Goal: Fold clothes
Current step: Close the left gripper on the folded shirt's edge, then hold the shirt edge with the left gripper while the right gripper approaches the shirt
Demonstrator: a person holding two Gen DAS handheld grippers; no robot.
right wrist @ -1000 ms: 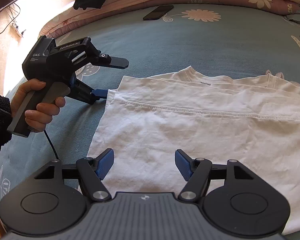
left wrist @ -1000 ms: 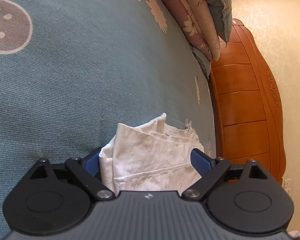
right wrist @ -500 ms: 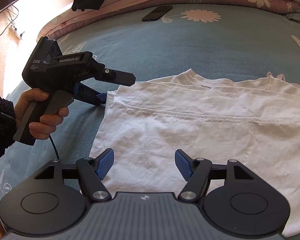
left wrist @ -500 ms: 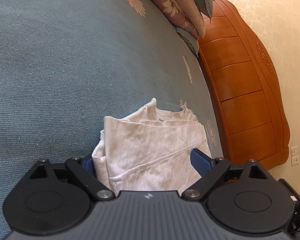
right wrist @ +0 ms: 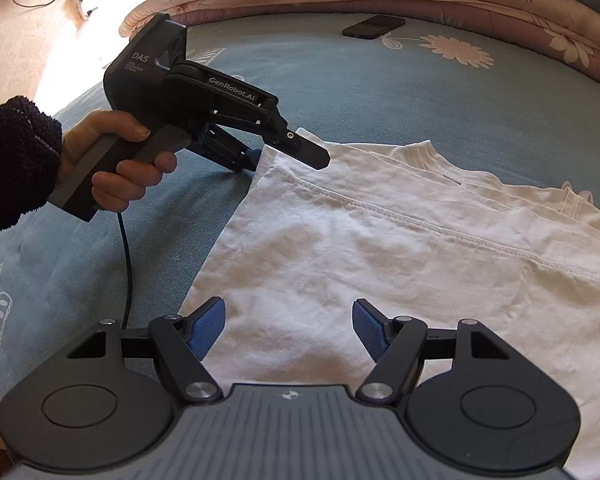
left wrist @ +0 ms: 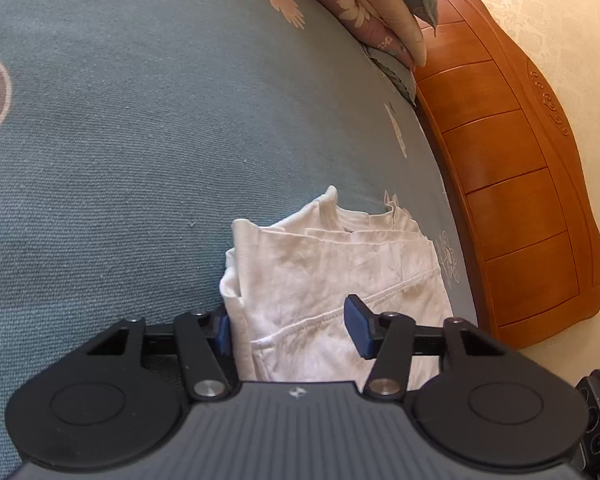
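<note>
The teal bedspread (right wrist: 380, 92) fills the view, and the white T-shirt (right wrist: 380, 248) lies folded flat at its centre. It looks light, soft and limp, best pinched at a layered corner. At ten o'clock the left gripper (right wrist: 276, 156) has just been closing, its jaws astride the shirt's corner. At six o'clock the right gripper (right wrist: 288, 328) hovers wide and empty.

The shirt (right wrist: 380, 248) was plain white, lying on a teal bedspread (left wrist: 140, 140) printed with pale daisies. The folded quilt (right wrist: 480, 4) at the top of the frame was dusty pink with cream flowers, the headboard (left wrist: 512, 184) orange-brown wood, and both hand-held grippers black with blue pads (right wrist: 206, 326).
</note>
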